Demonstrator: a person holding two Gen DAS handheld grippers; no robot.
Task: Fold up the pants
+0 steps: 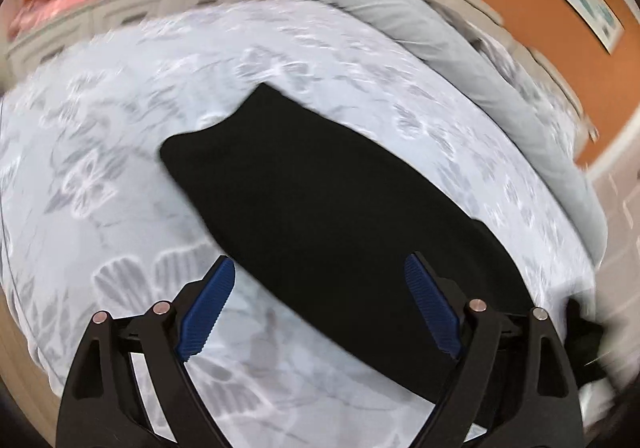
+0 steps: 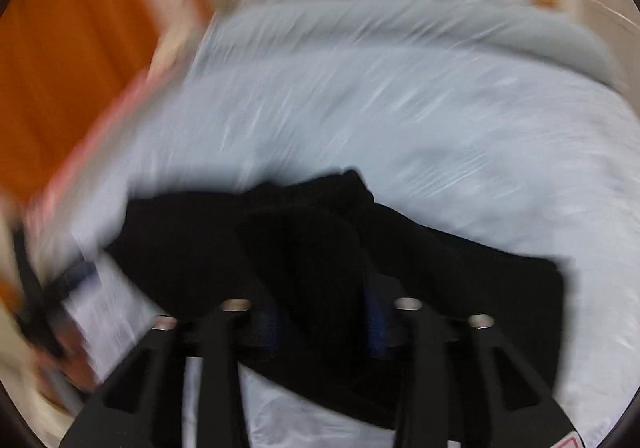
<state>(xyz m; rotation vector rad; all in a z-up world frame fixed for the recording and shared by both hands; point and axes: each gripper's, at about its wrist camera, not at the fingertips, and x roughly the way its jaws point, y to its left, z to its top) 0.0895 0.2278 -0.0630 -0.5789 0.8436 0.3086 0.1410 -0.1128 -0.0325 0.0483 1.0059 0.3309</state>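
Looking soft and floppy, those pants point(image 1: 320, 207): grabbing a corner edge. Left gripper point(image 1: 320, 300) spread, holding nothing; right gripper point(image 2: 326, 312) maybe pinching cloth, too blurry.

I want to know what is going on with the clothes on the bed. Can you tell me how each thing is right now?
Black pants: lying flat on the bed, long and dark, partly folded.
Left gripper: fingers wide open, nothing between them, above the pants.
Right gripper: black cloth bunched between its fingers; too blurred to tell if it pinches.
Bedspread: spread out, pale blue with flowers.
Grey pillow: lying at the bed's far edge.
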